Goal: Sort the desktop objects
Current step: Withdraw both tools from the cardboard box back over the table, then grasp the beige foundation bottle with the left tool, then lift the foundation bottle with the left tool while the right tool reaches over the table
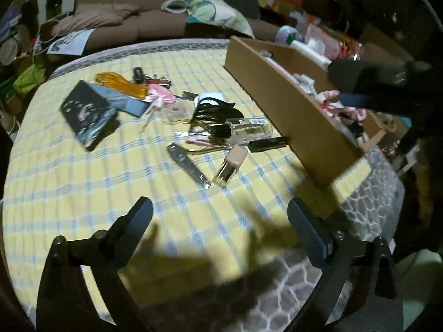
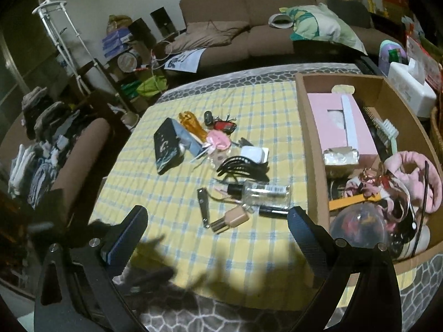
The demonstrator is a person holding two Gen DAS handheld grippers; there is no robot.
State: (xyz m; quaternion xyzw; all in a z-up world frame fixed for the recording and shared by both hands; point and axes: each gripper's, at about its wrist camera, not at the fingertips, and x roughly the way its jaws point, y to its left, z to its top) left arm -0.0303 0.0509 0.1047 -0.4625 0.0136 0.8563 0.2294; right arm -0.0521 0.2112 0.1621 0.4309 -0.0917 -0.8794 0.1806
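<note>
Desktop objects lie in a loose cluster at the middle of the counter (image 2: 249, 262), which carries a yellow-and-blue checked cloth. The cardboard box (image 2: 313, 149) stands at 3 o'clock of the cluster and already holds a pink tissue box (image 2: 326, 113), a brush (image 2: 387, 130) and pink fabric items.

Left tongs (image 1: 220, 221) and right tongs (image 2: 217, 227) are both released, fingers spread wide, nothing between them. In the left wrist view the right tongs appear at 2 o'clock, above the box.

Nearest items: a beige foundation bottle (image 2: 231, 218) with gold cap, a clear glass bottle (image 2: 263, 192) lying on its side, a black tube (image 2: 272, 210), a metal nail clipper (image 2: 203, 207). Farther, at 11 o'clock: a dark patterned box (image 2: 166, 146), an amber bottle (image 2: 191, 124), keys (image 2: 221, 123), a black hair claw (image 2: 243, 167).

Risks:
- Both bottles lie on their sides and are likely to roll if nudged.
- Items touch or overlap; closing on one may drag a neighbour.
- Glass is smooth and may slip from the pads.
- Motion blur and strong shadows near the tongs reduce aiming accuracy.
</note>
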